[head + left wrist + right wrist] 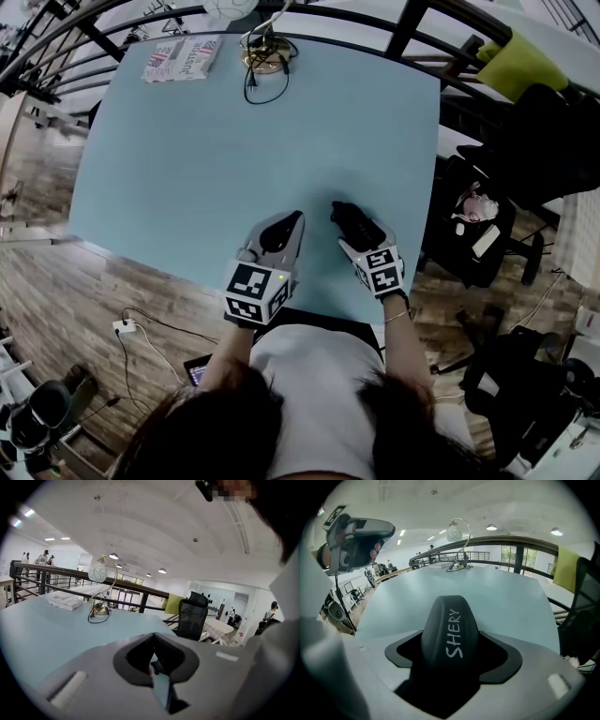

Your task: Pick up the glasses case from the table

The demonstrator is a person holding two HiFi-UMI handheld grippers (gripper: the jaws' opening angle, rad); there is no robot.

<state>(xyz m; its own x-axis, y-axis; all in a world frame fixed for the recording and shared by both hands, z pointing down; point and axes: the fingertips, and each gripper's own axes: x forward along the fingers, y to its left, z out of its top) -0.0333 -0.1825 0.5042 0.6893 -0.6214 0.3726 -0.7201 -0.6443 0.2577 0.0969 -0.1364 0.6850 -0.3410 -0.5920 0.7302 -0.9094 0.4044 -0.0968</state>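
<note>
A dark grey glasses case (pixel 450 629) with "SHERY" in white letters sits between the jaws of my right gripper (pixel 451 644), which is shut on it. In the head view the glasses case (pixel 357 223) pokes out ahead of the right gripper (pixel 351 221), over the near part of the light blue table (pixel 234 159). I cannot tell whether the case rests on the table or hangs just above it. Left of it, my left gripper (pixel 294 219) is also over the table's near edge. The left gripper (pixel 153 662) is shut with nothing in it.
At the table's far edge stand a lamp with a gold base and black cord (pixel 265 58) and a folded printed packet (pixel 181 59). A railing runs behind the table. A black office chair (pixel 487 234) stands to the right. A white power strip (pixel 125 327) lies on the wooden floor.
</note>
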